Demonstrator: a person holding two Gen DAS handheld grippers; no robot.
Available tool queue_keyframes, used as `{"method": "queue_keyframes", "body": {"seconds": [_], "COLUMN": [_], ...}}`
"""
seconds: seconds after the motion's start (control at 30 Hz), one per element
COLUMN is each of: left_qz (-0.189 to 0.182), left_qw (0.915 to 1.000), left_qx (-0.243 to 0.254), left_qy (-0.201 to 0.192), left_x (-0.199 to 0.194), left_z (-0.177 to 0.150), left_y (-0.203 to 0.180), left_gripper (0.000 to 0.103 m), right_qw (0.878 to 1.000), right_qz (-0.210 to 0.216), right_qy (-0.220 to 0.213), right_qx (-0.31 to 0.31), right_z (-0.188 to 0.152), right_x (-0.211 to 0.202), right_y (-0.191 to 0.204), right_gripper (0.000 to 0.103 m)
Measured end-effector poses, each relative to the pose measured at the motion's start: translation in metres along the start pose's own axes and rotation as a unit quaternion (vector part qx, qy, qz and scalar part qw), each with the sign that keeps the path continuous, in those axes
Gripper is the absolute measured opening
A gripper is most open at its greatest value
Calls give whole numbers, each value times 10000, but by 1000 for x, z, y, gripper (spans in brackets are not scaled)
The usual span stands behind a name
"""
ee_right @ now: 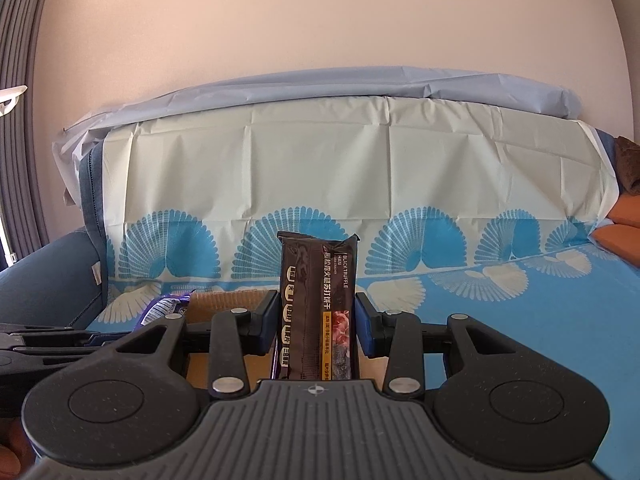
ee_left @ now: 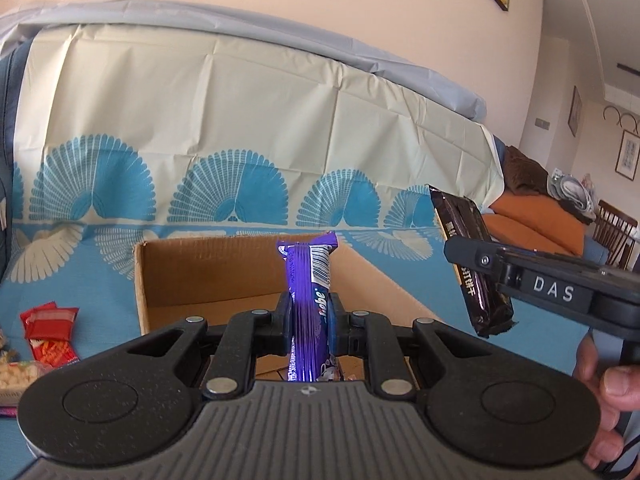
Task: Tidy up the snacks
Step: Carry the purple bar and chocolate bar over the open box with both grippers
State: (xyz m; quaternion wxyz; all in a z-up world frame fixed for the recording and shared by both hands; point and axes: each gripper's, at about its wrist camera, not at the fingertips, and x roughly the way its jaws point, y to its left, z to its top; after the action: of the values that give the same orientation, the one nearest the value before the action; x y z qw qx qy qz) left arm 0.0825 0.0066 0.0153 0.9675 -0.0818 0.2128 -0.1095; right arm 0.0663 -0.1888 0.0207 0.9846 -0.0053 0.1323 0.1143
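Left edge of the patterned sofa cover (ee_left: 240, 120): red snack packets (ee_left: 50, 332) and a pale puffed-snack bag (ee_left: 20, 376) lie loose, not yet sorted. Centre: open cardboard box (ee_left: 180, 280) sits on the cover; some wrappers show at its bottom, though most of the inside is hidden. Left gripper (ee_left: 310, 316) is clamped on a purple snack bar (ee_left: 308, 292), held upright over the box's near side. Right of it, the right gripper (ee_right: 318, 330) grips a dark cracker pack (ee_right: 316, 312), upright, beside the box's right wall and above the cover. Judgement: task partly done; both held items look due for the box, then the loose packets at left remain.
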Motion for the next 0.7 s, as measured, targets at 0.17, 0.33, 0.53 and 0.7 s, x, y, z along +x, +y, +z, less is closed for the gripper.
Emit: {"method": "queue_keyframes", "body": {"seconds": [0.17, 0.33, 0.53, 0.7], "left_qz": [-39, -50, -59, -74], "left_qw": [9999, 9998, 9996, 9994], "left_qx": [-114, -196, -284, -334], "left_qy": [-8, -6, -3, -22], "left_x": [1, 0, -2, -3], "left_z": [3, 5, 5, 6], "left_y": [2, 4, 7, 8], "left_gripper": [18, 18, 18, 18], "right_qw": [9999, 9998, 9998, 9998], "right_qz": [-8, 15, -78, -109], "right_qy": [44, 57, 7, 4], "right_qx": [-105, -172, -164, -174], "right_z": [-2, -3, -4, -4], "right_x": [5, 9, 11, 12], "right_y": [9, 19, 26, 27], "right_gripper": [41, 41, 41, 41]}}
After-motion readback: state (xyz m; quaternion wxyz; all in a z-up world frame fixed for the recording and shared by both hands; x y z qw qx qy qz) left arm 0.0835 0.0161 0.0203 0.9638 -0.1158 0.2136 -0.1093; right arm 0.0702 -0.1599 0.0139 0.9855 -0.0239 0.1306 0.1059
